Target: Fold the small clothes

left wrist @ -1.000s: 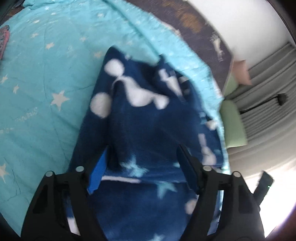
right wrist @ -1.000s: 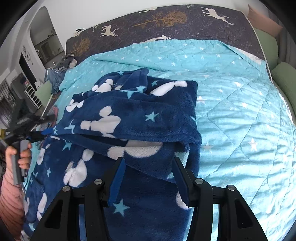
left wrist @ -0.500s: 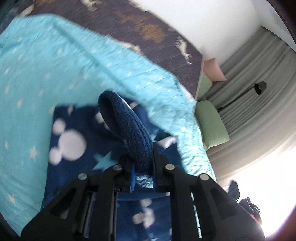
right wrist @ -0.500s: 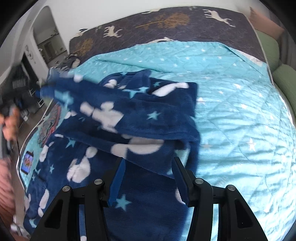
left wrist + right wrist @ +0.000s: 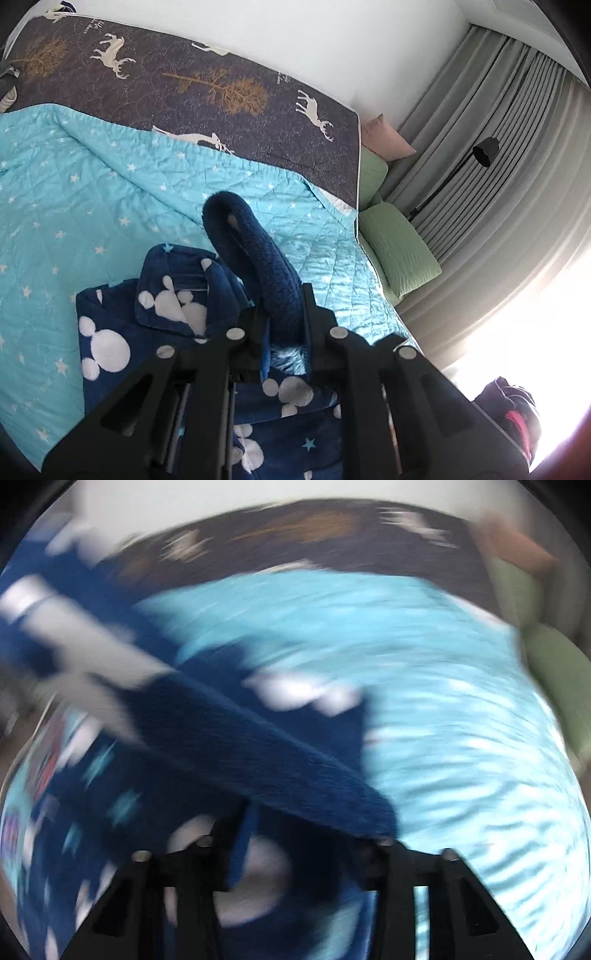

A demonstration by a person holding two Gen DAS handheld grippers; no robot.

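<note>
A navy fleece garment (image 5: 207,295) printed with white mouse heads and stars lies crumpled on a turquoise star quilt (image 5: 74,184). My left gripper (image 5: 284,310) is shut on a thick fold of fleece (image 5: 255,258), which arches up out of its jaws, raised above the bed. The right wrist view is badly blurred by motion. In it a lifted band of the garment (image 5: 221,746) runs from the upper left down over the right finger. My right gripper (image 5: 306,830) is closing, with fleece between and over its jaws. Its left pad (image 5: 240,849) still stands clear of the cloth.
A dark sheet with deer and trees (image 5: 221,81) covers the head of the bed. Green cushions (image 5: 399,251) and a pink one (image 5: 388,140) sit at the right edge. Beyond them are grey curtains (image 5: 498,129) and a black lamp (image 5: 485,151). A dark bag (image 5: 513,410) sits at the lower right.
My left gripper shut on a fold of the fleece and rose with it, tipping toward the headboard. The right view swung into blur, and the garment's edge lifted across it.
</note>
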